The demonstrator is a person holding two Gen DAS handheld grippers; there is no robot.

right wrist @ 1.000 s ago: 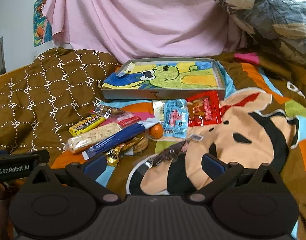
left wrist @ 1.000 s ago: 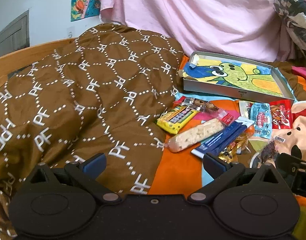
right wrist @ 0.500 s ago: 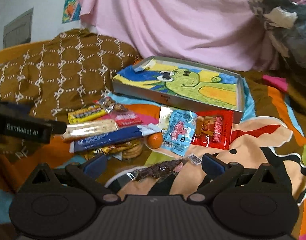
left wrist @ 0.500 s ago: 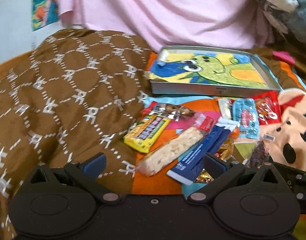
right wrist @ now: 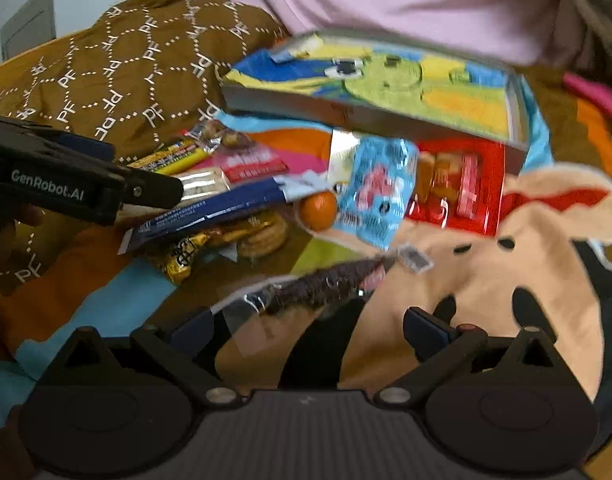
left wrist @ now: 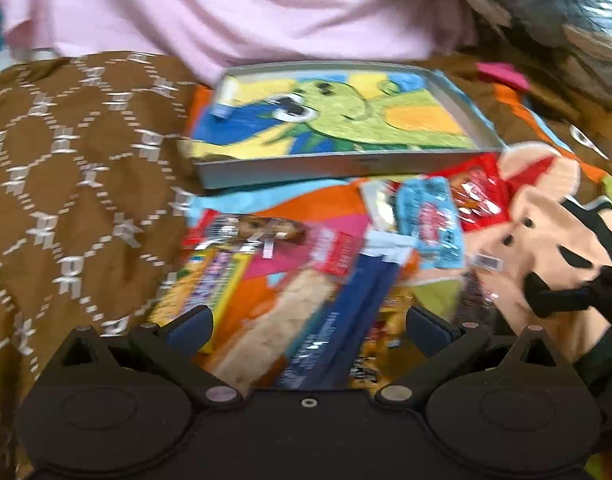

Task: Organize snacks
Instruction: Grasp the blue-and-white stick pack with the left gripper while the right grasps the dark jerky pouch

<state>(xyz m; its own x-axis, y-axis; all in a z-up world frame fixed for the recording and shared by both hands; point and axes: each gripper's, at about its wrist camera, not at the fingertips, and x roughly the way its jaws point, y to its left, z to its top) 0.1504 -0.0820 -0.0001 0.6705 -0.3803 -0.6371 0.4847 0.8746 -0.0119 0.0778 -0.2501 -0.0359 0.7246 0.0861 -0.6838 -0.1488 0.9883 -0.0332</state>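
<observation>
Both frames motion-blurred, so I read fine detail loosely.

Left tool [left wrist: 308,326]: jaws spread wide, nothing between them. It hangs low over the near end of the snack pile. Under the gap I see the pale long bar [left wrist: 274,328] and the dark blue stick pack [left wrist: 346,320] side by side, touching; yellow bar [left wrist: 202,284] sits just left of them, its left edge against the brown quilt [left wrist: 78,184].

Right tool [right wrist: 308,326]: jaws also wide apart, holding nothing. A dark snack in clear wrap [right wrist: 306,292] lies just ahead of its left finger; I can't tell if they touch.

Pile lies on the bed's cartoon blanket [right wrist: 506,264], in front of the shallow grey tray [left wrist: 346,162]. Tray interior holds only a small wrapper near its far-left corner, otherwise open floor. Light blue pouch [right wrist: 374,192] and red pouch [right wrist: 458,184] butt up to the tray's near wall; orange ball [right wrist: 318,210] sits against the blue pouch's left edge. Gold cookie pack [right wrist: 226,240] is tucked under the blue stick.

Room: blanket right of the pile is free; left is hemmed by the quilt. In the right wrist view the left tool's body overlaps the pile's left end.
</observation>
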